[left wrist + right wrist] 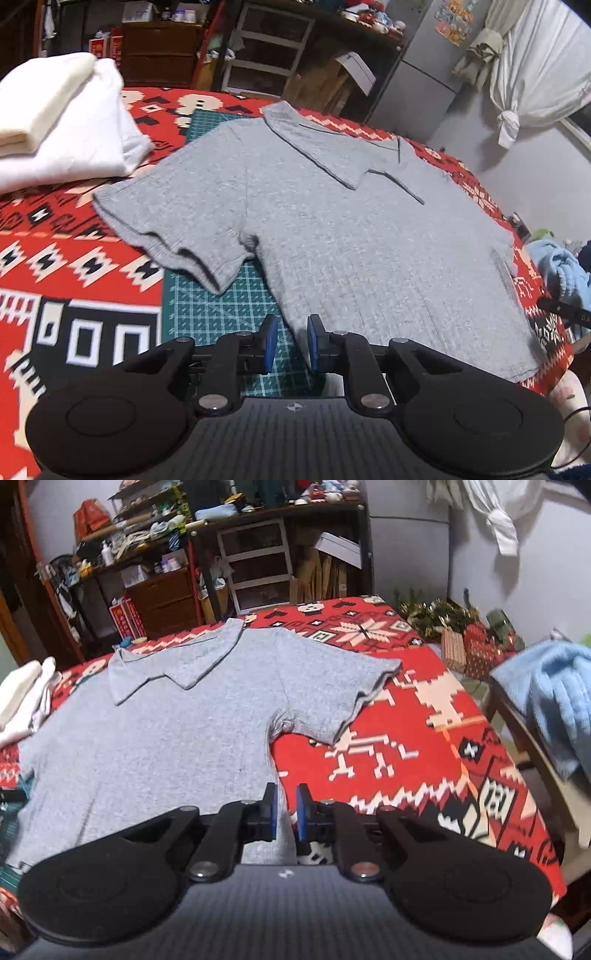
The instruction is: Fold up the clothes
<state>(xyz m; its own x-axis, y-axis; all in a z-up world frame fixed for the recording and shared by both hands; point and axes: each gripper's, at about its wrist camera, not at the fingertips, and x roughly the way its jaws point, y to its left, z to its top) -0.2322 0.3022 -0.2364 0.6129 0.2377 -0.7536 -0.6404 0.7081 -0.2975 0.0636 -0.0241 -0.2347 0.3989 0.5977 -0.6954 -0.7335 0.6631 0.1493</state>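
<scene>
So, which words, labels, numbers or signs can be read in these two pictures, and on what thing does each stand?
No text can be read for certain.
On the red box: white print, too blurred.
On the stickers on the fridge: too small.
On the green cutting mat: grid lines only.
On the grey polo shirt: no print visible.

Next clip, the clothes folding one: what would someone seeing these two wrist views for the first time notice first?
A grey polo shirt lies spread flat, collar at the far end, over a loud red patterned blanket that fills both views. Each gripper sits low at a near corner of the shirt's hem: the left gripper above a green cutting mat, the right gripper over the hem. A folded white stack rests far left.
</scene>
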